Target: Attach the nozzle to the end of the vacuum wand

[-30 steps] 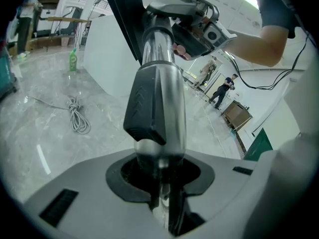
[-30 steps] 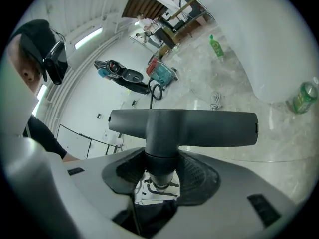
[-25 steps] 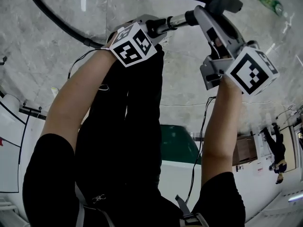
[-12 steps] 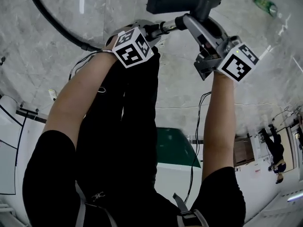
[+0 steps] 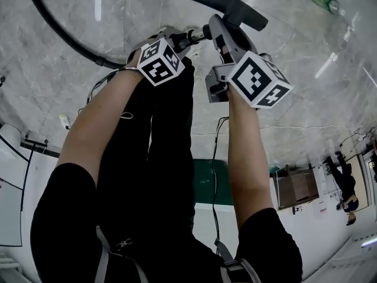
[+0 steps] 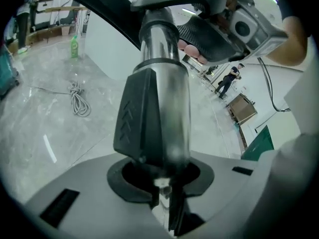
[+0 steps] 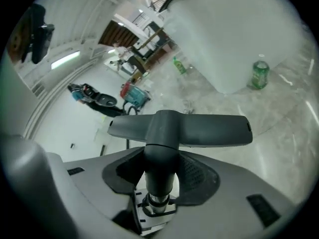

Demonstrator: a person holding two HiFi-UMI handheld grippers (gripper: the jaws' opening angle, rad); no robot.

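Observation:
In the head view my left gripper [image 5: 178, 40] is shut on the chrome vacuum wand [image 5: 197, 35], which has a black hose [image 5: 59, 27] trailing off behind it. My right gripper [image 5: 220, 35] is shut on the neck of the dark T-shaped nozzle [image 5: 219, 5], right at the wand's end. The left gripper view has the wand [image 6: 167, 49] with its black clip rising from the left gripper [image 6: 160, 176] toward the right gripper's grey body. In the right gripper view the nozzle [image 7: 179, 129] stands crosswise above the right gripper [image 7: 159, 185], with a metal ring at the foot of its neck. How deep the joint sits is hidden.
Grey marble floor lies below. A green bottle [image 5: 323, 0] stands on it at the upper right, and a coiled cable [image 6: 78, 102] lies on the floor. A white curved wall [image 7: 234, 34] and a dark green panel [image 5: 215, 181] are nearby. A person stands far off at the right.
My right gripper has swung left with the nozzle and rolled, closing the gap to the left gripper. The nozzle head now slants toward the upper left. The left gripper shifted only slightly.

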